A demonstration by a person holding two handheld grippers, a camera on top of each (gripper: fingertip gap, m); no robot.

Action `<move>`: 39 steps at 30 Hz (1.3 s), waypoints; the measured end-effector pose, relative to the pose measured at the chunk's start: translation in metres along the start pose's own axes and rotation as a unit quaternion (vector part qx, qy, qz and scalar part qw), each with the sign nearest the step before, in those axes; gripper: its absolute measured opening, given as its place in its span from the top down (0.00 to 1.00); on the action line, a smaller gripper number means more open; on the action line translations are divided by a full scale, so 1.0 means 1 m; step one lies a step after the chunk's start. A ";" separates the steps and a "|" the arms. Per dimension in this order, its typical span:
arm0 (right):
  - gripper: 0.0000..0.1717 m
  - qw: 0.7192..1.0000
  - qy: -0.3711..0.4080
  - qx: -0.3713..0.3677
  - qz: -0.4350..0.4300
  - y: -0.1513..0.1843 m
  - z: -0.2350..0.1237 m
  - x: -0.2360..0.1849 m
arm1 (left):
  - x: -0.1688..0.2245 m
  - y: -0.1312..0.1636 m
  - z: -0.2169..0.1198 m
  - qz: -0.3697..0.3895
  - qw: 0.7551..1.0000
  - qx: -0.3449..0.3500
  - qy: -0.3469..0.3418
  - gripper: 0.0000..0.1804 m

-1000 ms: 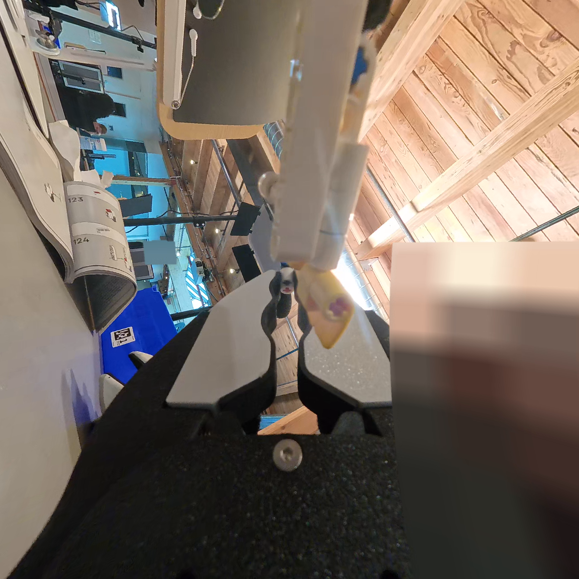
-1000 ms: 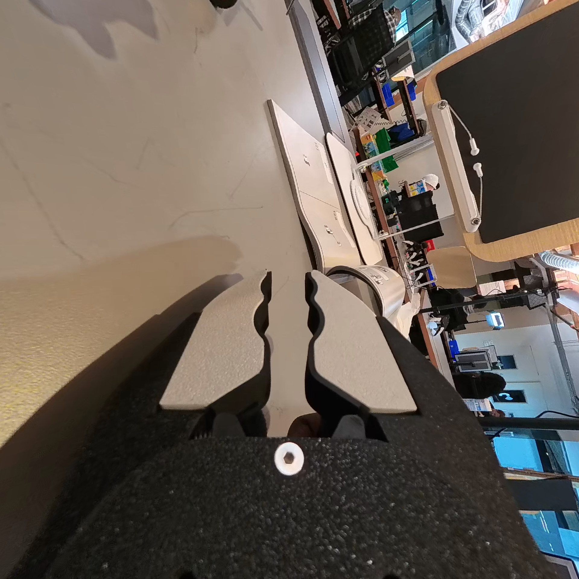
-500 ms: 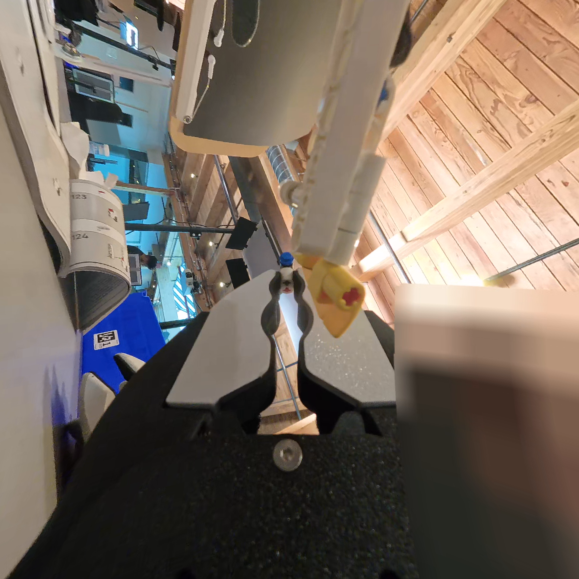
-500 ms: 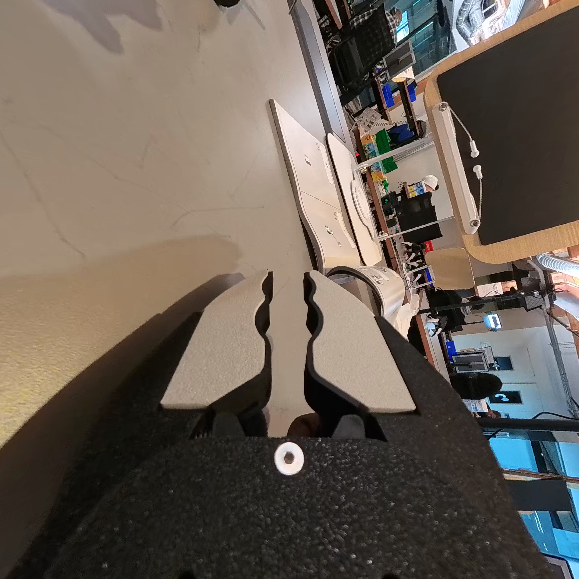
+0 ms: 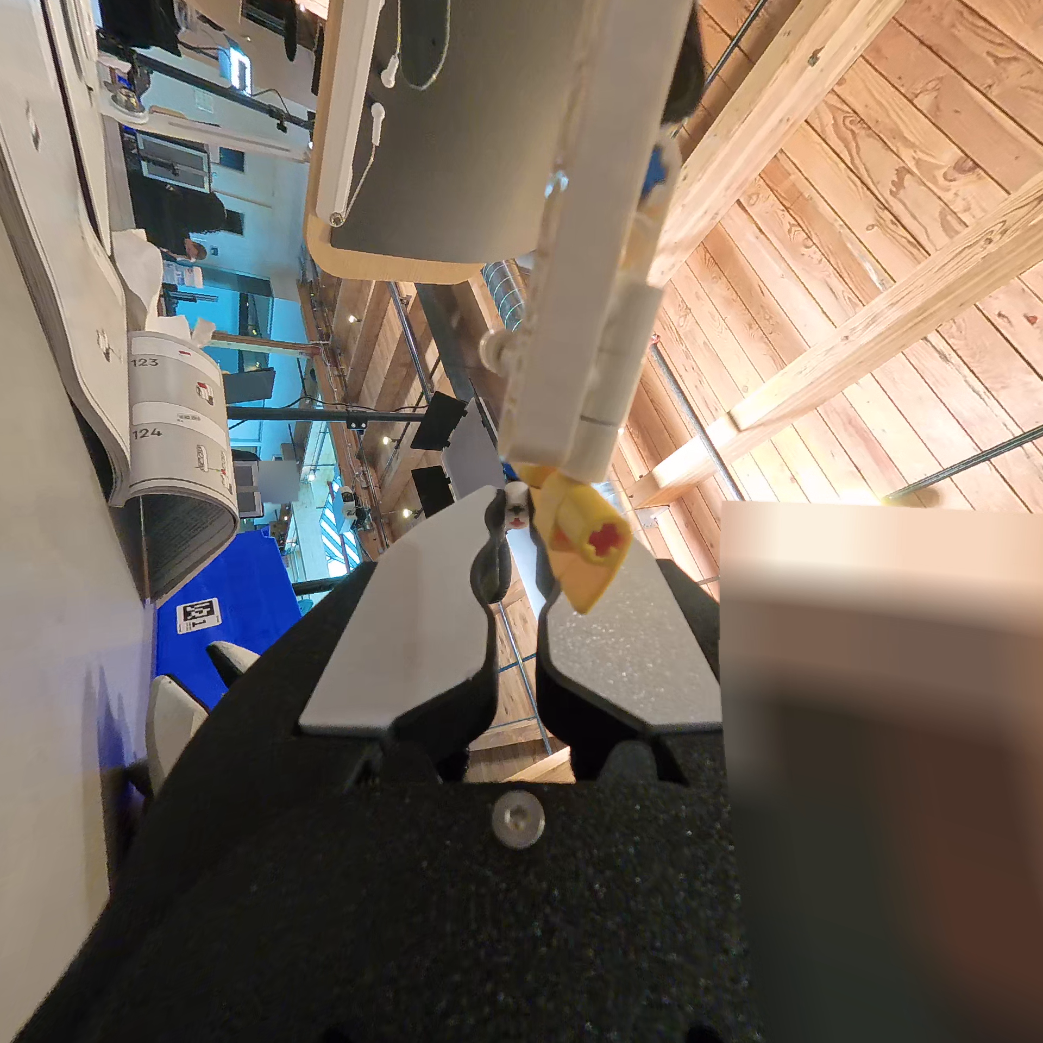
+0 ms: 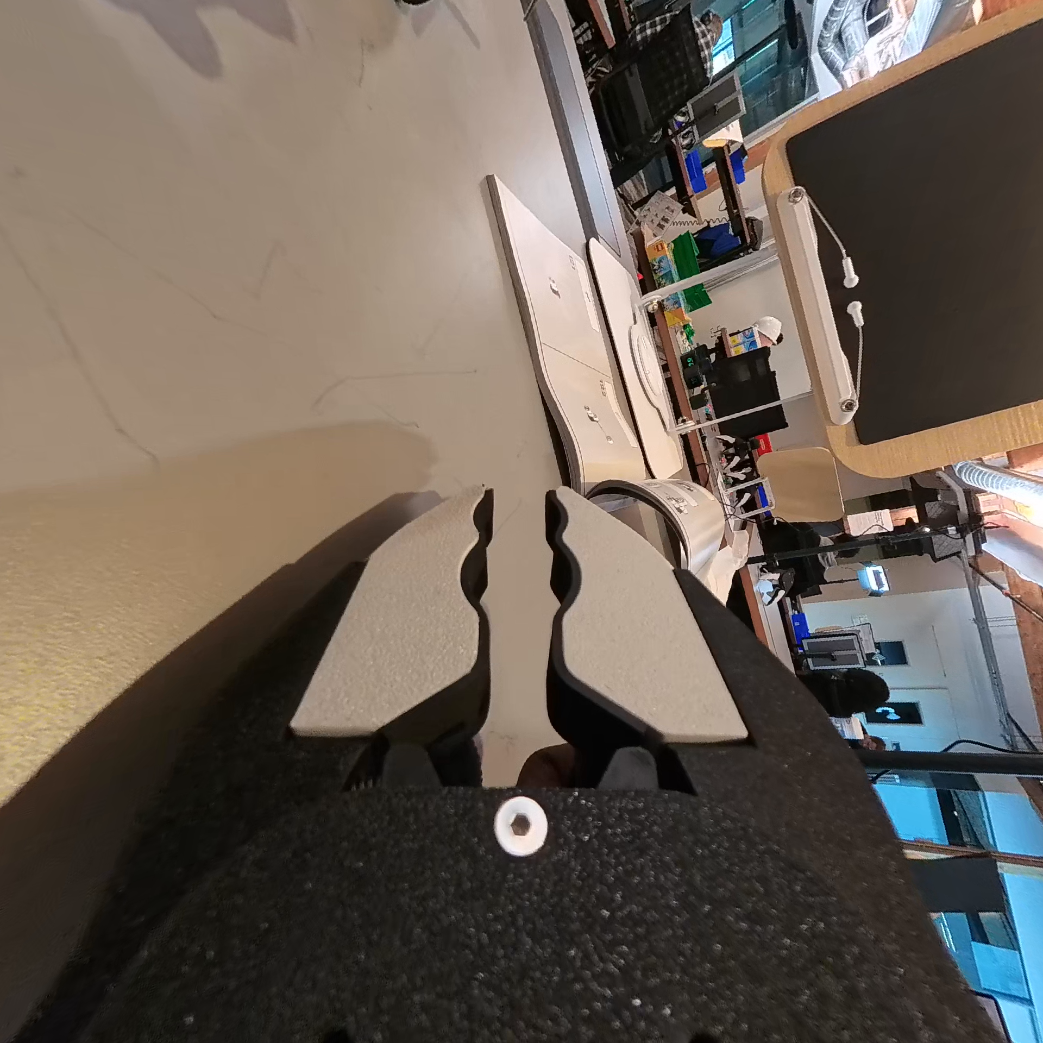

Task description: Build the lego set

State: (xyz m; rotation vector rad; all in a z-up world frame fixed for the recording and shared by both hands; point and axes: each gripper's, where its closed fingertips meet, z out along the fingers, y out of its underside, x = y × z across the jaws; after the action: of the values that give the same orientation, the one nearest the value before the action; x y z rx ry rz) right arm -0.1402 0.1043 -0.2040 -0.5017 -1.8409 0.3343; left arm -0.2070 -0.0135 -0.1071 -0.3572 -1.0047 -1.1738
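Left gripper (image 5: 516, 511) is clamping a small black-and-white piece (image 5: 515, 508) under a white brick assembly (image 5: 587, 282); right gripper (image 6: 518, 502) is hanging open over the table (image 6: 226, 254).

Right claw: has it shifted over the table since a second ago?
No. The right claw sits as before against the open booklet and the table; its fingers look slightly closer together, with nothing between them.

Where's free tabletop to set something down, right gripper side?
Bare pale tabletop ahead and left of the right gripper, which is open, nothing between the jaws. Crowded to the right: open booklet with curled pages, then the table edge.
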 end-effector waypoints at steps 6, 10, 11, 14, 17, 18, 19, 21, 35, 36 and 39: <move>0.90 1.000 0.000 -0.001 -0.002 0.001 0.000 0.000 | -0.001 0.003 0.001 0.009 1.000 -0.015 0.003 0.96; 0.90 1.000 0.000 -0.001 -0.003 0.001 0.000 0.000 | 0.000 0.015 0.003 -0.007 0.999 -0.048 0.023 0.96; 0.90 1.000 -0.001 -0.001 -0.002 0.001 -0.001 0.000 | 0.000 0.018 0.003 -0.017 0.998 -0.052 0.029 0.96; 0.90 1.000 -0.002 -0.001 0.000 0.002 -0.001 0.000 | -0.002 0.026 0.002 -0.019 0.997 -0.062 0.028 0.96; 0.90 1.000 -0.003 -0.001 0.004 0.002 0.000 0.000 | -0.003 0.027 0.002 -0.014 0.998 -0.063 0.026 0.96; 0.90 1.000 -0.003 -0.001 0.004 0.002 0.000 0.000 | -0.003 0.026 0.002 -0.013 0.998 -0.062 0.024 0.96; 0.90 1.000 -0.003 -0.001 0.004 0.002 0.000 0.000 | -0.004 0.025 0.002 -0.012 0.998 -0.062 0.022 0.96; 0.90 1.000 -0.003 -0.001 0.004 0.002 0.000 0.000 | -0.004 0.024 0.002 -0.009 0.998 -0.062 0.022 0.96; 0.89 1.000 0.002 -0.001 0.002 0.001 0.000 0.001 | -0.007 0.029 0.001 0.018 0.996 -0.085 0.013 0.96; 0.88 1.000 0.002 0.001 0.003 0.001 0.000 0.001 | -0.008 0.030 0.002 0.022 0.996 -0.090 0.010 0.96; 0.83 1.000 -0.009 0.010 0.010 -0.004 -0.003 0.001 | -0.010 0.037 0.002 0.036 0.992 -0.117 0.011 0.96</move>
State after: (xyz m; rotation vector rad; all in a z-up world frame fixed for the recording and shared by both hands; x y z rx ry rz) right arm -0.1381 0.1009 -0.2007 -0.5061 -1.8490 0.3715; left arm -0.1751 0.0082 -0.1043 -0.5599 -0.8299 -1.2293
